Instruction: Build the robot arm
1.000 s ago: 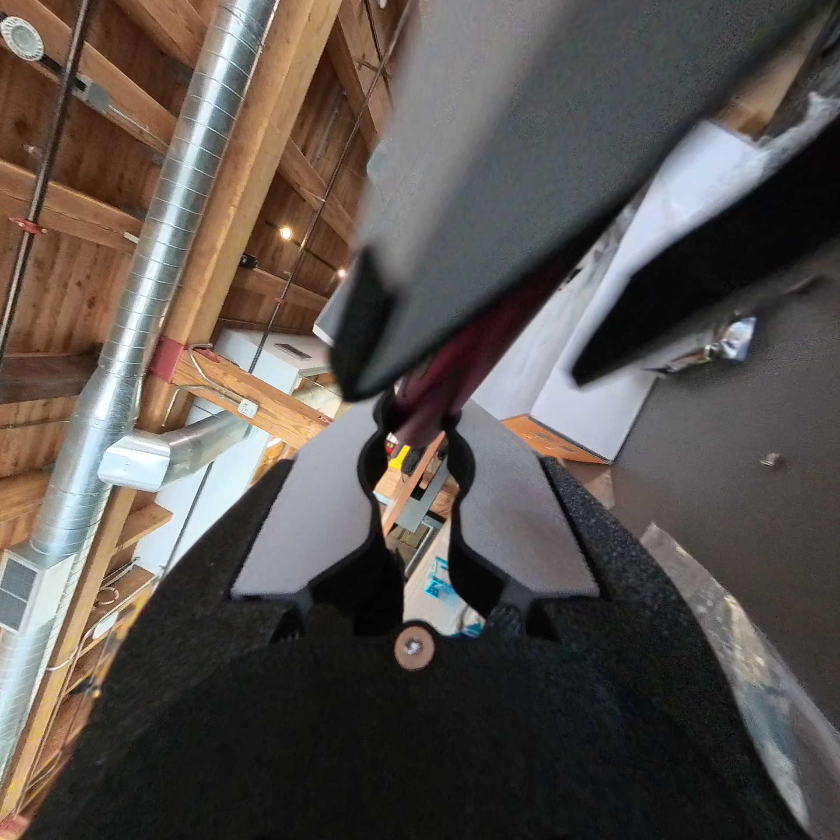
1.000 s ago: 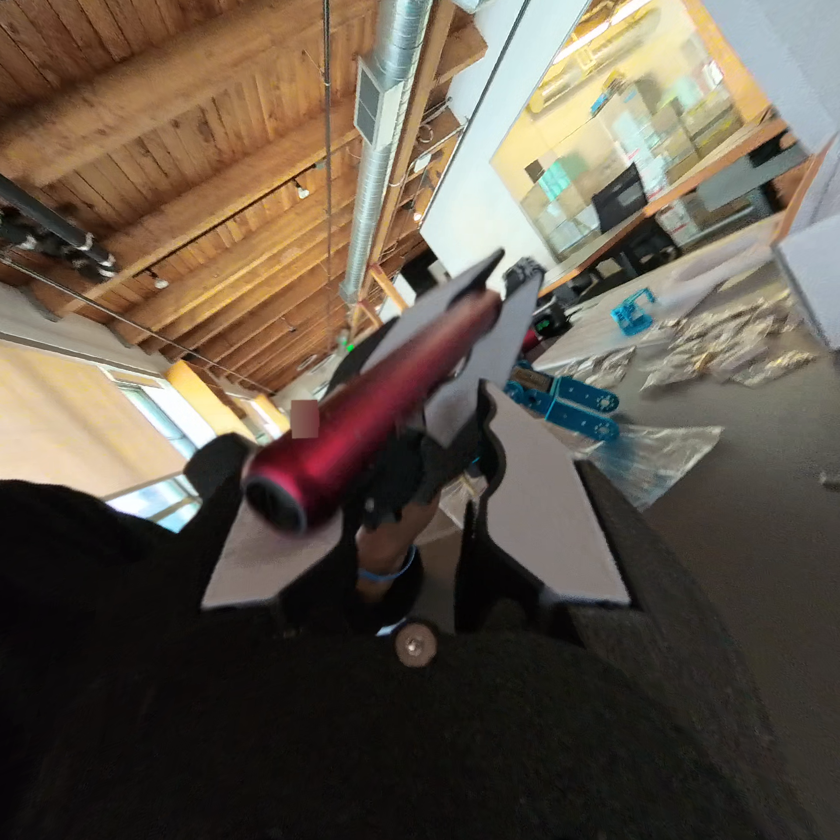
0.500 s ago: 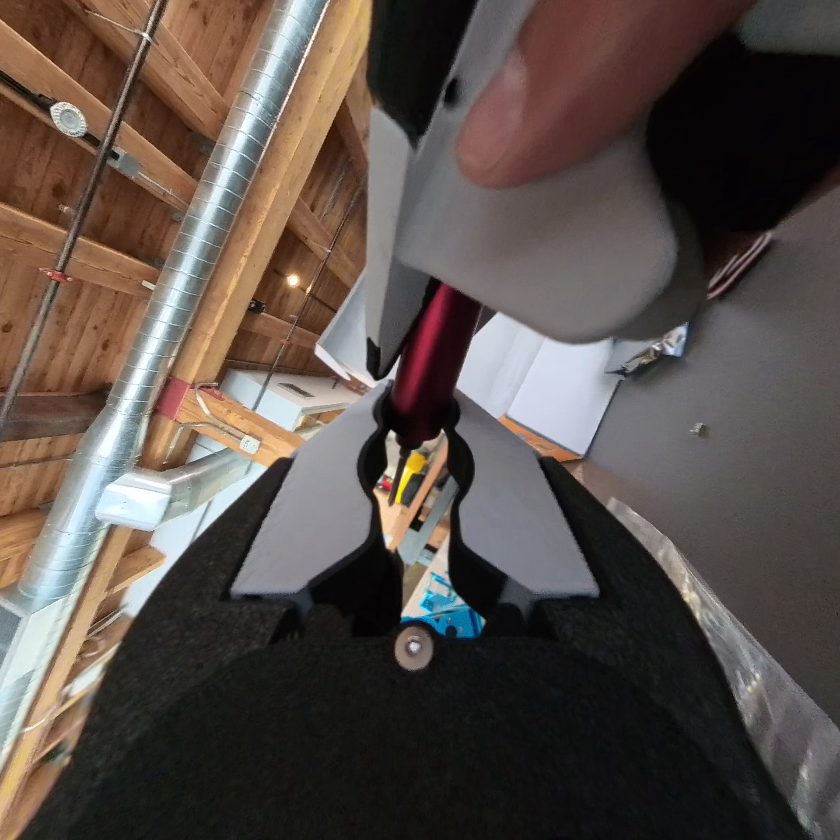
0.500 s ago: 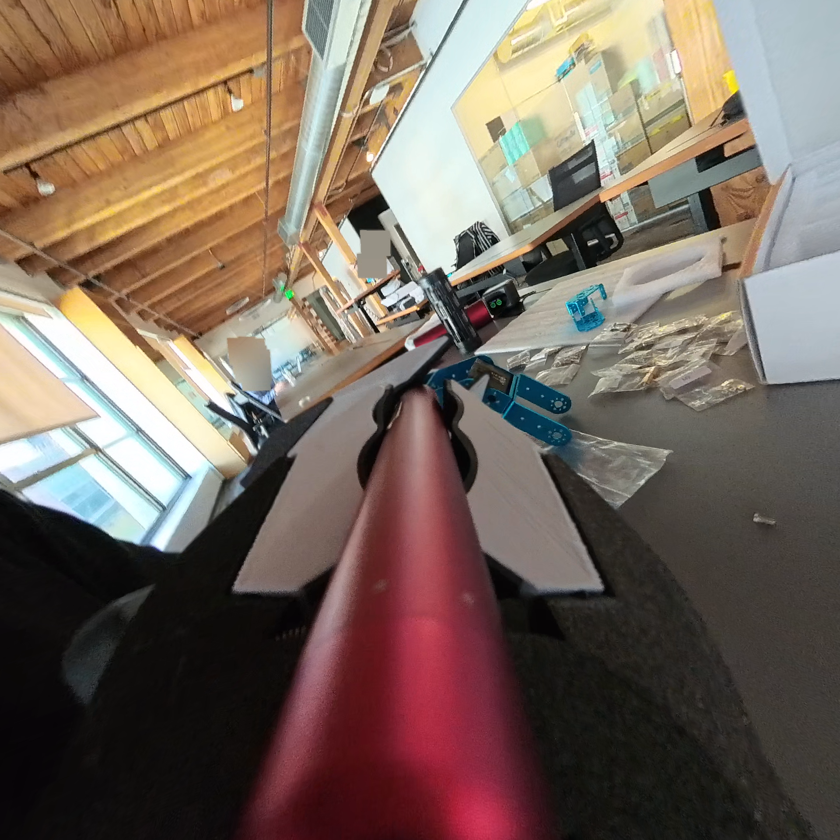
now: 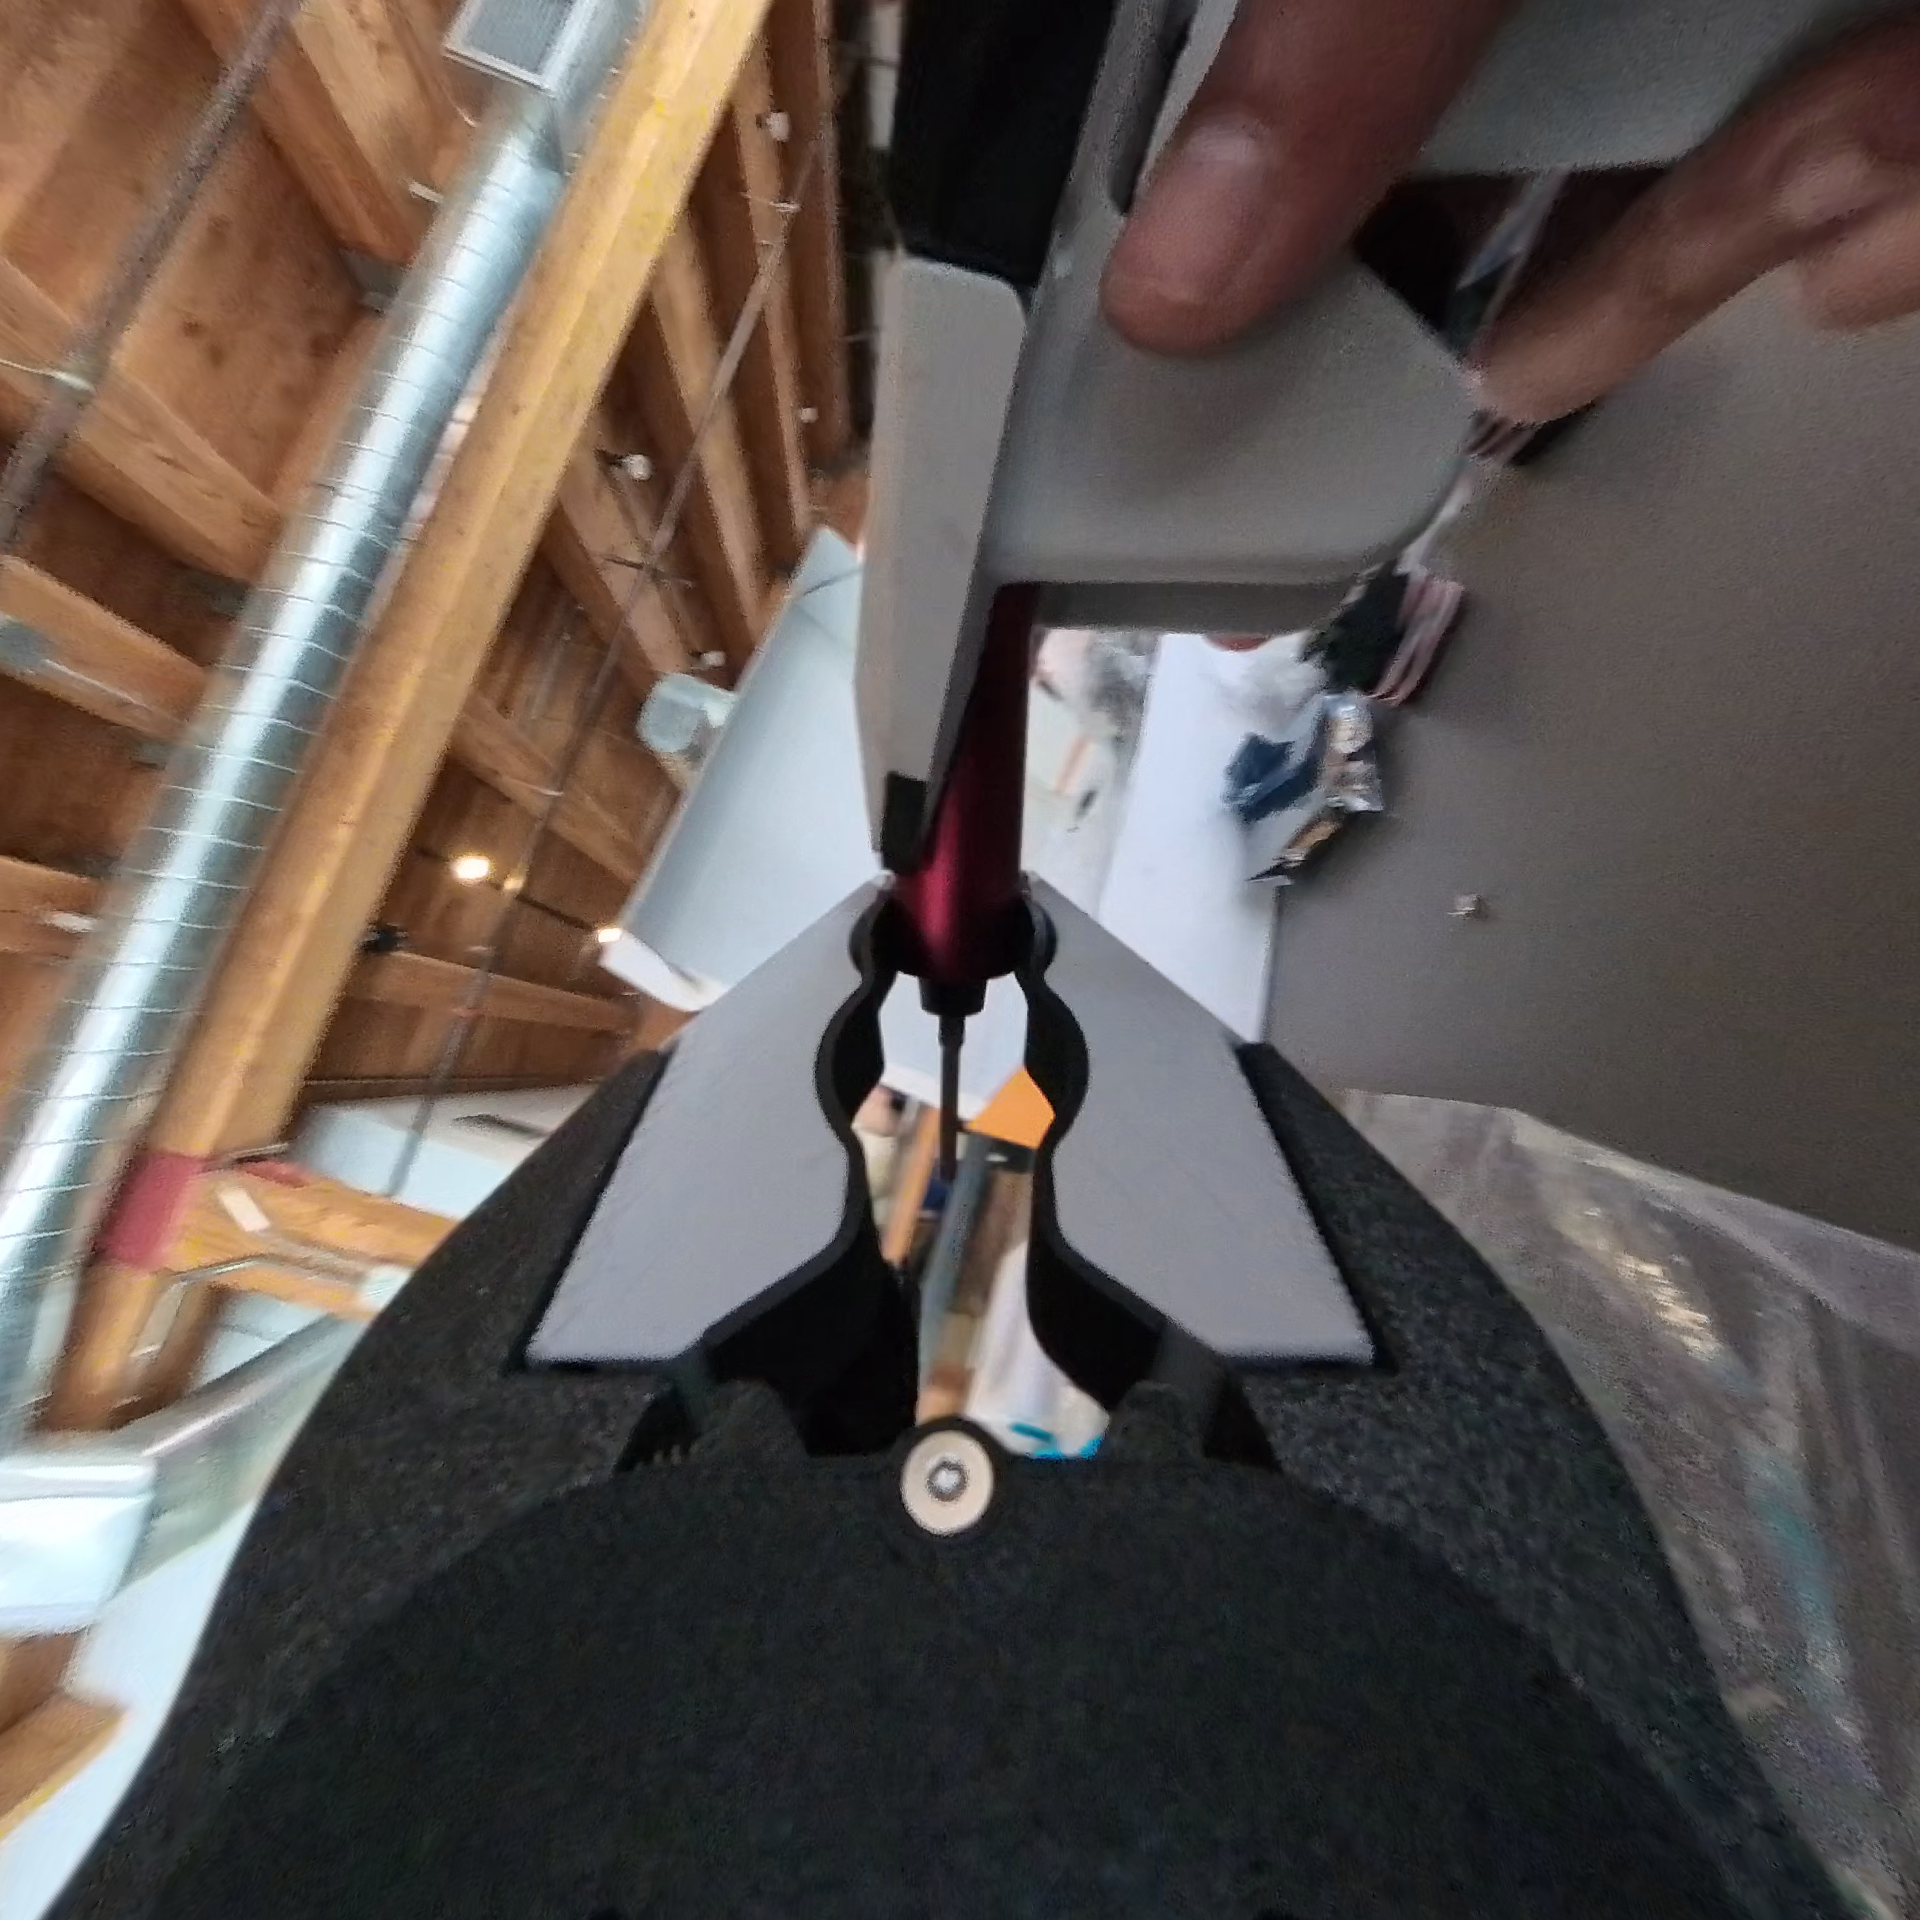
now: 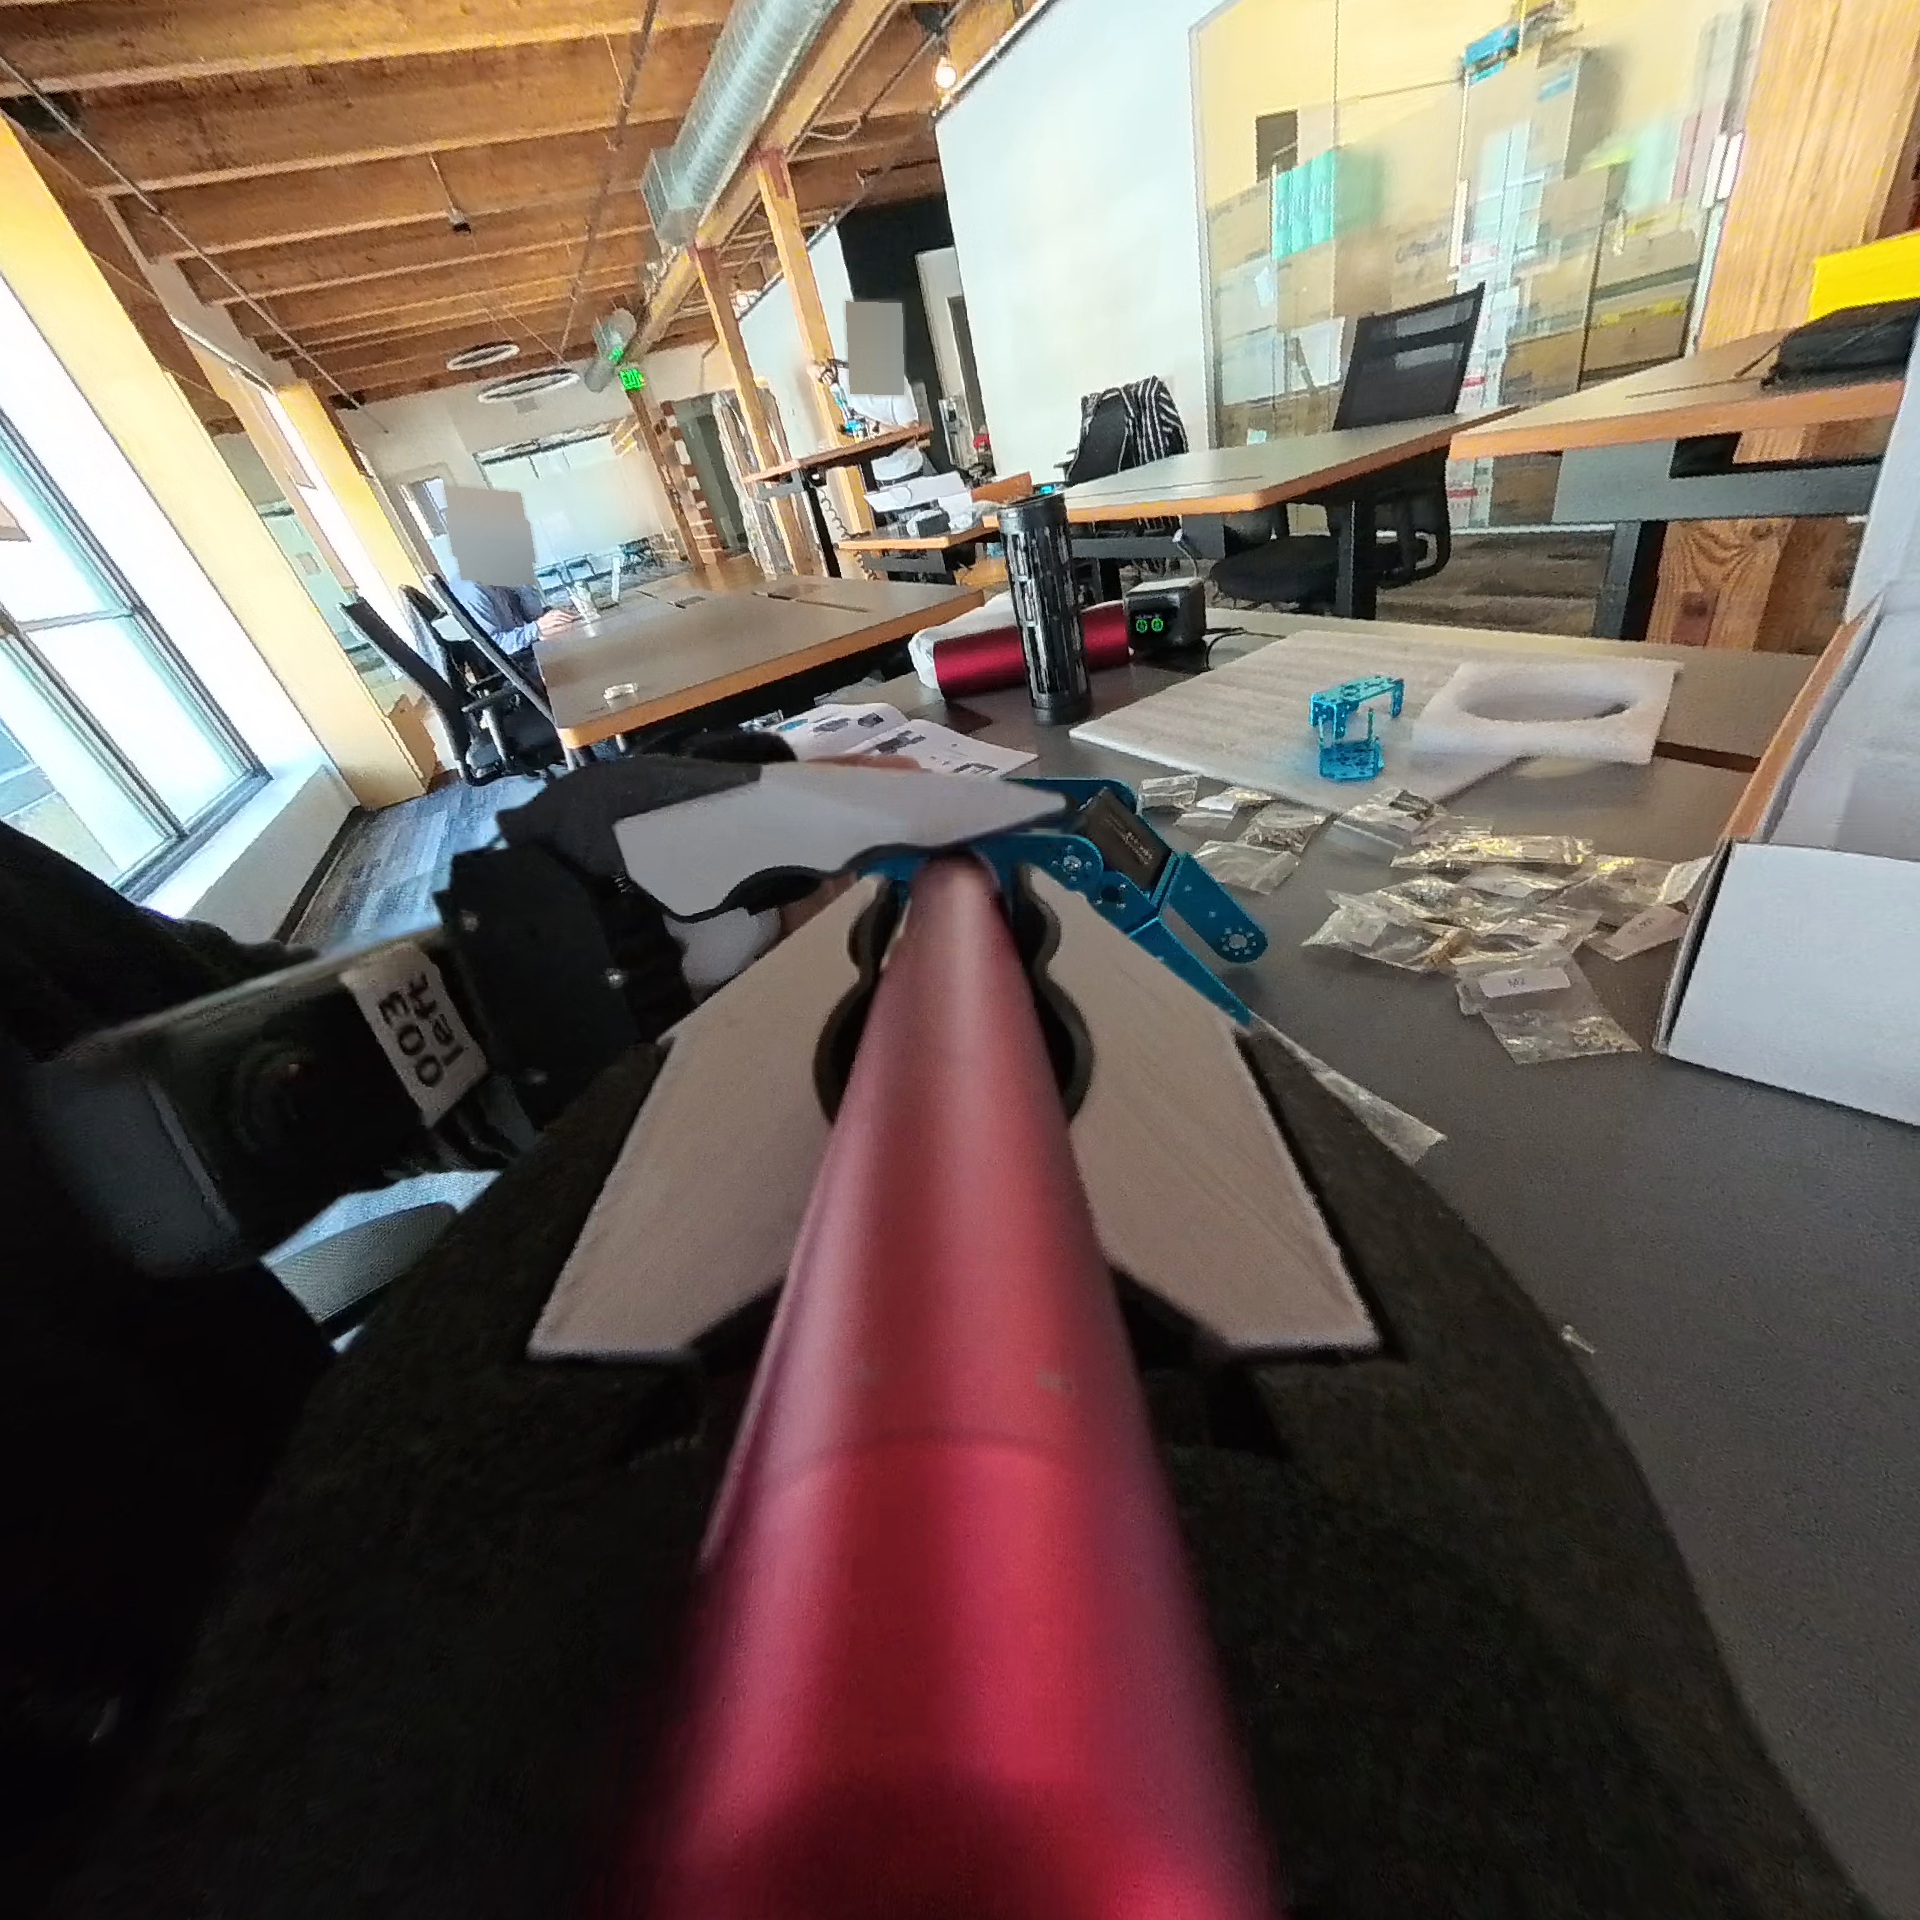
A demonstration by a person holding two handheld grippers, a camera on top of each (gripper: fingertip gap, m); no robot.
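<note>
A red screwdriver (image 6: 935, 1351) with a thin dark bit (image 5: 951, 1081) is held by both grippers. My right gripper (image 6: 951, 894) is shut on its shaft, and the handle runs back between the fingers toward the camera. My left gripper (image 5: 954, 935) is shut on the screwdriver's front end (image 5: 966, 831), with the bit pointing back between its fingers. The left gripper also shows in the right wrist view (image 6: 831, 831), crossing in from the left at the tool's tip. In the left wrist view the right gripper's grey body (image 5: 1143, 468) sits above, gripped by a person's hand (image 5: 1226, 208).
On the grey table (image 6: 1558, 1299) lie a blue servo bracket arm (image 6: 1143, 894), several small parts bags (image 6: 1455, 904), a clear plastic bag (image 5: 1662, 1351), a white box (image 6: 1808, 935), white foam (image 6: 1538, 707), a small blue bracket (image 6: 1351, 727), and a black cylinder (image 6: 1044, 613). Only a small space, under 4 cm, lies between the two pairs of fingers.
The screwdriver went from lying crosswise in my right gripper to running along it. Both grippers tilted down from the ceiling toward the table. The left gripper stays clamped on the front end.
</note>
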